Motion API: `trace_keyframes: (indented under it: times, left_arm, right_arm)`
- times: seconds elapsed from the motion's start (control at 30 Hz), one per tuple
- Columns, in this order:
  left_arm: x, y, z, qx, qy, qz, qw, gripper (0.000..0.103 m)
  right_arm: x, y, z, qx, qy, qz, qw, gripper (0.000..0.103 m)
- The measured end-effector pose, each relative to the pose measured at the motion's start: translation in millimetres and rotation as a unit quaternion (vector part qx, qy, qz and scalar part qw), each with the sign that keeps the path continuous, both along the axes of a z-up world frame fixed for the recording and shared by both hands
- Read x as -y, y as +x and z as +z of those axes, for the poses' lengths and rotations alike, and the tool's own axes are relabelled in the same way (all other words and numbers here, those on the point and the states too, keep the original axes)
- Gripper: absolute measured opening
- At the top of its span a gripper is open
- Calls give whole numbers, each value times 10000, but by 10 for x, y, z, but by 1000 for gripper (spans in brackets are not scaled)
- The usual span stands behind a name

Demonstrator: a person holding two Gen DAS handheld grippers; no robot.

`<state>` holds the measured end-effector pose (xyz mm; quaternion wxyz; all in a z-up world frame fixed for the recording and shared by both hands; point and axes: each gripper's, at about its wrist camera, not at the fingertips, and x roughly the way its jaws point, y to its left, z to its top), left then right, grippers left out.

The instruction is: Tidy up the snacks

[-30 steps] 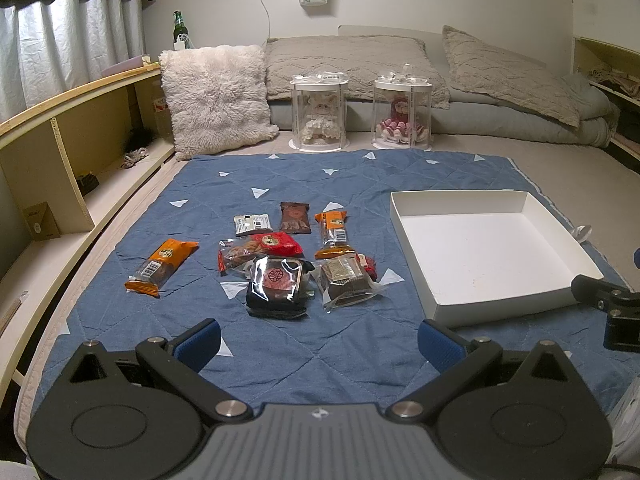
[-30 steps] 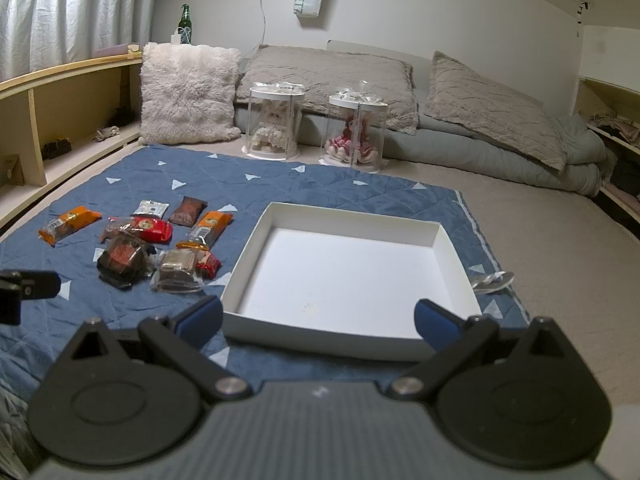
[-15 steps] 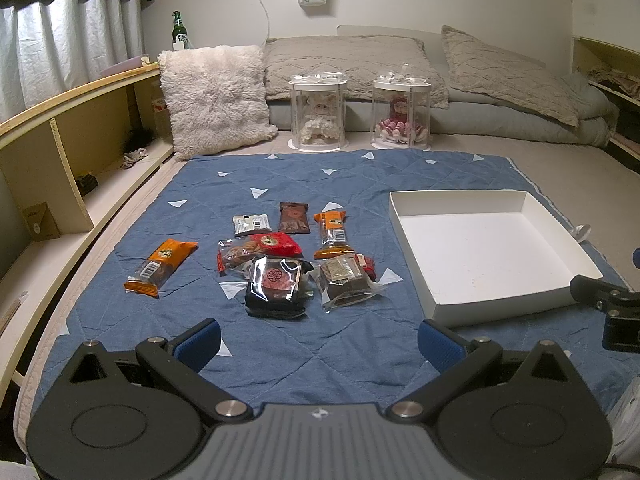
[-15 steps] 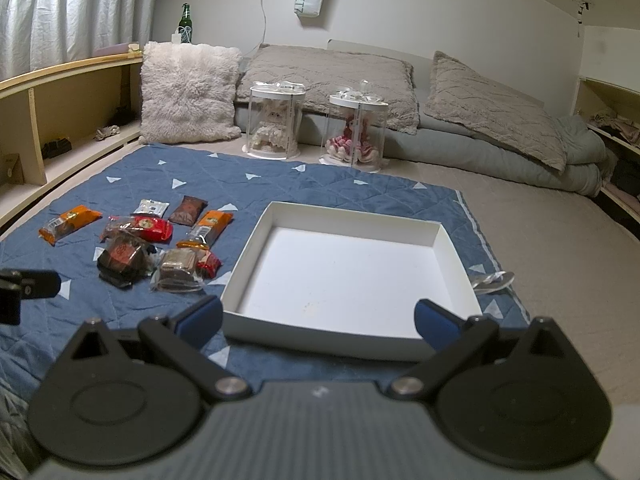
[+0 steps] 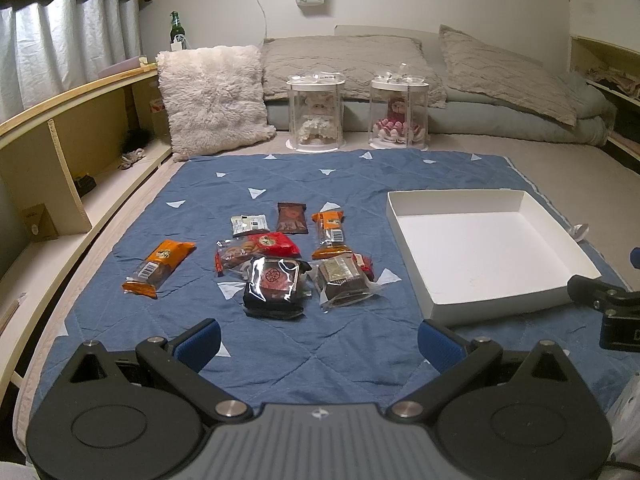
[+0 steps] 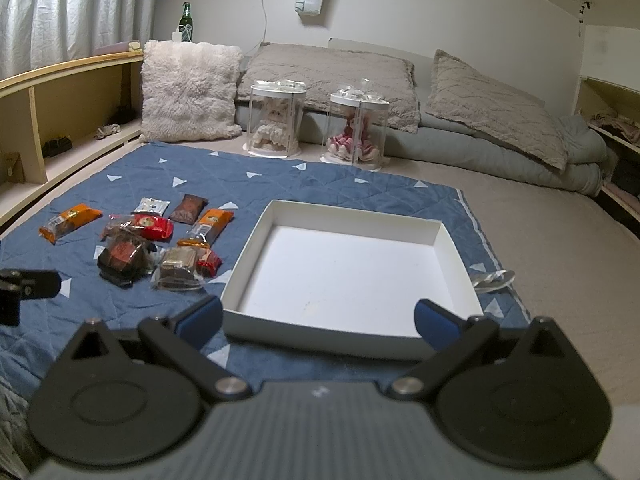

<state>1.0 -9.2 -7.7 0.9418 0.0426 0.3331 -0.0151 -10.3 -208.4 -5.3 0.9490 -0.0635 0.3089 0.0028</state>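
Left wrist | blue quilt [image 5: 352, 168] | snacks [image 5: 276, 260] | white tray [image 5: 484, 248] | both jaws apart

Quilted blue cloth mat [image 5: 360, 184], matt. Snack wrappers [image 5: 276, 280] glossy plastic film. White tray [image 6: 348, 272] matt card. Fluffy cushion [image 5: 214, 96]. Clear plastic jars [image 6: 276, 120]. Wooden shelf [image 5: 60, 92].

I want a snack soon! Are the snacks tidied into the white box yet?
Not yet. Nothing looks done: the white box is empty. Nothing is in hand either; the left gripper and right gripper both have open jaws holding nothing. All the snacks are left, lying on the blue blanket beside the box.
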Motion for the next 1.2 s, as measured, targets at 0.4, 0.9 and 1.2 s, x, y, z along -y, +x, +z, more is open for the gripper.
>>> trace_keyframes:
  times: [0.4, 0.9, 1.2]
  left_arm:
    - [-79, 69, 228, 140, -98, 316, 9994, 103]
    - [-252, 656, 425, -234, 97, 396, 9989, 103]
    - [-422, 1208, 365, -367, 166, 368, 9985, 103]
  right_arm:
    - [8, 8, 69, 508, 103, 32, 9986, 102]
    - [-162, 657, 257, 534, 167, 785, 9953, 103]
    - [-345, 1096, 155, 175, 267, 1068, 9938, 103]
